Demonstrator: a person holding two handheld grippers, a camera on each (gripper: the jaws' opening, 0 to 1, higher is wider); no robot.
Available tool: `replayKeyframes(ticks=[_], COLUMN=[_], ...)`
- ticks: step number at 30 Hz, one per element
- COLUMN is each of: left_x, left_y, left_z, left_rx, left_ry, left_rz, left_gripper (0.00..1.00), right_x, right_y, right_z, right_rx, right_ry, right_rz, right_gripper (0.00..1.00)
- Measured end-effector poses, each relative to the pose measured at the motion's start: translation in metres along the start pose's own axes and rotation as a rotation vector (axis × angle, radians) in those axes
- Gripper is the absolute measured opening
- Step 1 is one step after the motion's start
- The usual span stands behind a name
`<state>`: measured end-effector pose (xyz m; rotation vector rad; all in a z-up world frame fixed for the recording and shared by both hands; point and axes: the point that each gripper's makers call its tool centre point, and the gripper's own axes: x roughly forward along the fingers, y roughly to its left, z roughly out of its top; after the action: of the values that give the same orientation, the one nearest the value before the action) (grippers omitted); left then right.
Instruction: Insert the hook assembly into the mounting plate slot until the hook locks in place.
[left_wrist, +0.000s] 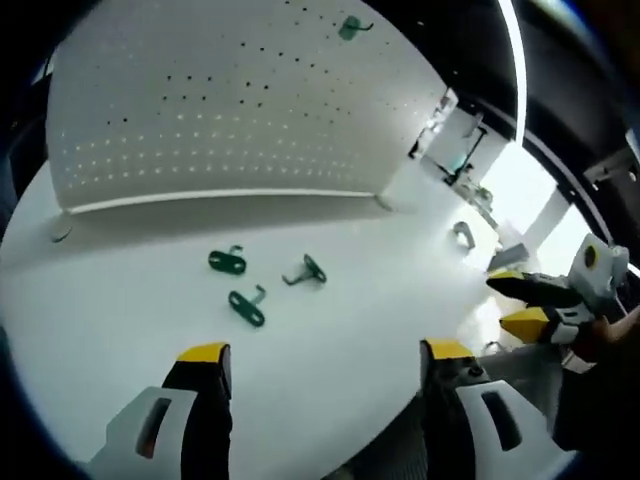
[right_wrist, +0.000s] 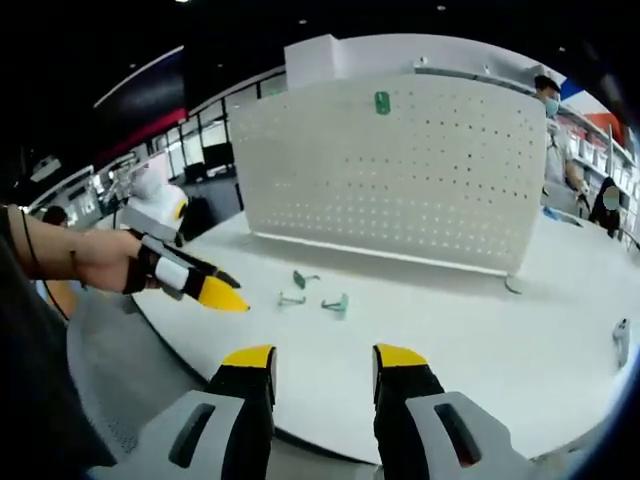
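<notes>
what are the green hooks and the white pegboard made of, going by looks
Green hooks: probably thin bent sheet metal with green paint or coating, judging by the flat plates and slim curled ends; too small to be sure.
Pegboard: looks like white-painted sheet metal, thin, evenly perforated, standing upright on small feet; plastic cannot be excluded.

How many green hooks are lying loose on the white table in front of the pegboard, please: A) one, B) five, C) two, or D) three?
D: three green hooks lie loose on the table in front of the pegboard, while a fourth hook already hangs high on the board.
</notes>
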<state>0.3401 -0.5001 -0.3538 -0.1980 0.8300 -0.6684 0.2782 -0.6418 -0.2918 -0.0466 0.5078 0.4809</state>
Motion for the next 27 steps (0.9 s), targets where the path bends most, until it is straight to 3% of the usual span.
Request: replayKeyframes(ticks=[3, 7, 10, 14, 17, 19, 27], left_x=[0.010, 0.021, 0.028, 0.035, 0.041, 0.046, 0.058], left_y=[0.003, 0.017, 0.022, 0.024, 0.028, 0.032, 0.043], left_z=[0.000, -0.001, -0.004, -0.009, -0.008, -0.009, -0.009], left_rx=[0.001, 0.068, 0.050, 0.032, 0.013, 0.007, 0.020], left_ry=[0.012, 0.032, 0.044, 0.067, 0.067, 0.066, 0.072], left_rz=[0.008, 0.063, 0.070, 0.073, 0.077, 0.084, 0.130], left_gripper=[0.77, 0.73, 0.71, 0.69, 0.68, 0.64, 0.52], right_x=[0.001, 0.002, 0.005, 0.005, 0.004, 0.002, 0.001], right_y=[-0.003, -0.005, -0.009, -0.017, -0.020, -0.024, -0.033], right_z=[0.000, -0.003, -0.008, -0.007, -0.006, -0.006, -0.009], right_rx=[0.004, 0.003, -0.028, 0.012, -0.013, -0.068, -0.050], right_ry=[0.001, 0.009, 0.019, 0.011, 0.014, 0.011, 0.017], right_rz=[-0.007, -0.010, -0.027, -0.055, -0.063, -0.082, -0.101], right_gripper=[0.38, 0.38, 0.38, 0.38, 0.38, 0.38, 0.37])
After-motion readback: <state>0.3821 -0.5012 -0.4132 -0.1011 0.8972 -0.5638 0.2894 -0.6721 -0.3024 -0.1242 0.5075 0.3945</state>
